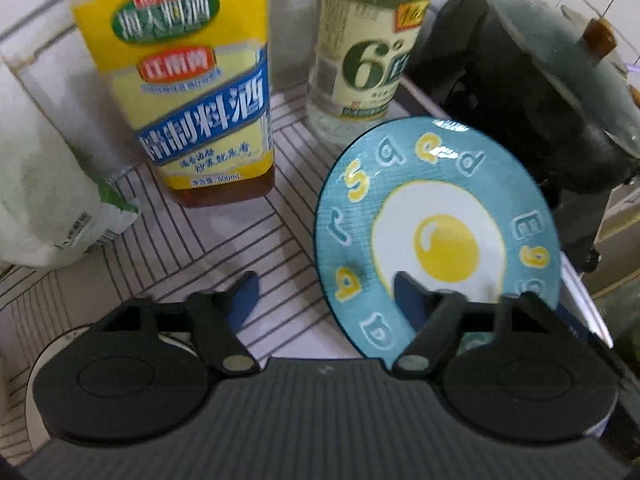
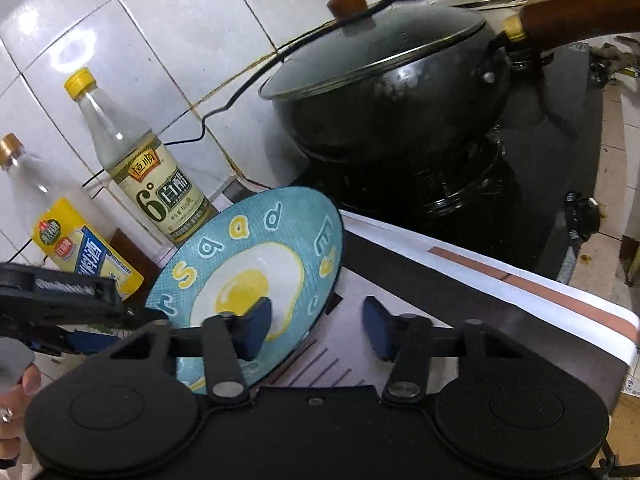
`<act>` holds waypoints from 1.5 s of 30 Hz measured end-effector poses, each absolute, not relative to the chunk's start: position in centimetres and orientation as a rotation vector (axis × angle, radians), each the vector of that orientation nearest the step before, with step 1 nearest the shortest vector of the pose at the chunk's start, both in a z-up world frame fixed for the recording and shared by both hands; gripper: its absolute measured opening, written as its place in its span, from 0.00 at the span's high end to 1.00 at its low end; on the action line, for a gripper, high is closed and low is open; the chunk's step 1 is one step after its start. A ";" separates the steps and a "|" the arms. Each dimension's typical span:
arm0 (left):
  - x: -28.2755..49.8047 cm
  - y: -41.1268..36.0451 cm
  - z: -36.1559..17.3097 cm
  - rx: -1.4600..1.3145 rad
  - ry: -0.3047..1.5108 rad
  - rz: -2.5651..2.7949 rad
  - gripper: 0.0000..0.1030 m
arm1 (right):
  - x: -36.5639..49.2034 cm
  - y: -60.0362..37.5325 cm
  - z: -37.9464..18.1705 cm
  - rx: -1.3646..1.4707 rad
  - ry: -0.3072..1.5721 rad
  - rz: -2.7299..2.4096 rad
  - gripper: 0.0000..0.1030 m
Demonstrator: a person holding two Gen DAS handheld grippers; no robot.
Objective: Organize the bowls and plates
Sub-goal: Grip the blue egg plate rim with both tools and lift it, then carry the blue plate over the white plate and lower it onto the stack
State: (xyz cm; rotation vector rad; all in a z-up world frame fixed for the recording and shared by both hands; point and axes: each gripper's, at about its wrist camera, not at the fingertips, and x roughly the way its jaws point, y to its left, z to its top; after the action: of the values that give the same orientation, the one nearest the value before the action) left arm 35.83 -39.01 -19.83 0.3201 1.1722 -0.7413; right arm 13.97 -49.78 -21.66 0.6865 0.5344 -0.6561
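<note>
Standing tilted on the lined table [image 1: 248, 232], the blue plate [image 1: 436, 236] shows a painted fried egg ringed by loose letters, among them "E", "g", "s", "a", "d" and "r". Behind it a yellow-labelled bottle [image 1: 200, 92] carries Chinese writing and "500mL" at the foot of its label. The clear bottle [image 2: 154, 184] beside it reads "6°" with Chinese characters and a small "500mL".

The left gripper [image 1: 324, 292] has its fingers spread. One blue pad [image 1: 406, 296] overlaps the plate's lower face and the other stands over bare table, so nothing is clamped. The right gripper [image 2: 316, 328] also stands parted. Its left pad [image 2: 256, 328] lies in front of the egg picture near the plate's lower edge, while its right pad is clear of the rim. Whether either pad actually touches the plate, I cannot tell.

The plate's upper rim sits close to the black lidded wok [image 2: 392, 88] and just in front of the clear bottle. Open table lies left of the plate, between it and a white bag [image 1: 44, 184].
</note>
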 end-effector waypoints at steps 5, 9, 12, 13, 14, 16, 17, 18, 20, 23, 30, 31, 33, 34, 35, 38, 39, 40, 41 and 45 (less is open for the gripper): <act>36.8 -38.9 -20.9 0.276 1.192 -0.803 0.67 | 14.9 -50.0 -21.9 0.708 0.568 -0.654 0.81; 37.3 -38.8 -21.2 0.218 1.226 -0.839 0.78 | 14.6 -49.9 -22.2 0.723 0.543 -0.649 0.81; 37.5 -38.6 -21.4 0.200 1.219 -0.847 0.78 | 14.4 -50.0 -22.4 0.735 0.533 -0.644 0.81; 37.4 -38.5 -21.4 0.197 1.213 -0.850 0.78 | 14.4 -50.0 -22.5 0.735 0.527 -0.642 0.81; 37.4 -38.4 -21.5 0.198 1.206 -0.854 0.77 | 14.3 -50.0 -22.6 0.740 0.517 -0.638 0.81; 37.1 -38.6 -21.5 0.209 1.196 -0.856 0.76 | 14.1 -50.2 -22.8 0.761 0.497 -0.632 0.81; 37.0 -38.6 -21.5 0.210 1.197 -0.851 0.76 | 14.0 -50.3 -22.8 0.770 0.494 -0.630 0.81; 37.1 -38.7 -21.5 0.208 1.204 -0.843 0.76 | 14.1 -50.4 -22.7 0.771 0.503 -0.631 0.81; 37.0 -38.9 -21.1 0.224 1.217 -0.831 0.76 | 14.5 -50.4 -22.4 0.774 0.529 -0.646 0.82; 36.7 -38.7 -20.2 0.250 1.224 -0.818 0.77 | 14.7 -50.4 -21.8 0.787 0.563 -0.642 0.82; 35.0 -37.3 -18.1 0.334 1.172 -0.817 0.79 | 14.3 -49.7 -21.3 0.816 0.579 -0.602 0.82; 34.9 -37.0 -17.7 0.335 1.168 -0.813 0.79 | 14.3 -49.4 -21.2 0.818 0.578 -0.590 0.82; 34.4 -36.2 -17.0 0.342 1.156 -0.808 0.79 | 14.2 -48.8 -20.9 0.807 0.578 -0.569 0.82; 34.2 -35.9 -16.6 0.349 1.148 -0.805 0.79 | 14.0 -48.5 -20.8 0.811 0.576 -0.560 0.82; 34.0 -35.6 -16.2 0.357 1.141 -0.803 0.79 | 13.9 -48.2 -20.6 0.820 0.571 -0.551 0.82; 33.2 -34.6 -14.8 0.390 1.113 -0.806 0.79 | 13.4 -47.4 -20.0 0.838 0.565 -0.527 0.81; 32.8 -34.4 -14.3 0.397 1.107 -0.808 0.79 | 13.3 -47.0 -19.7 0.836 0.563 -0.520 0.81; 32.5 -34.0 -13.8 0.404 1.101 -0.813 0.79 | 13.1 -46.7 -19.4 0.835 0.560 -0.514 0.81; 32.3 -33.6 -13.2 0.408 1.095 -0.817 0.79 | 12.9 -46.4 -19.0 0.835 0.560 -0.507 0.81; 31.3 -31.6 -11.6 0.411 1.080 -0.806 0.79 | 12.4 -44.9 -17.8 0.815 0.567 -0.467 0.81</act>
State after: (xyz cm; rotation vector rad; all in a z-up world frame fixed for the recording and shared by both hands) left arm 31.33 -31.59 -11.55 0.4106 1.0795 -0.8062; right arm 12.40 -44.89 -17.78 0.8150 0.5667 -0.4666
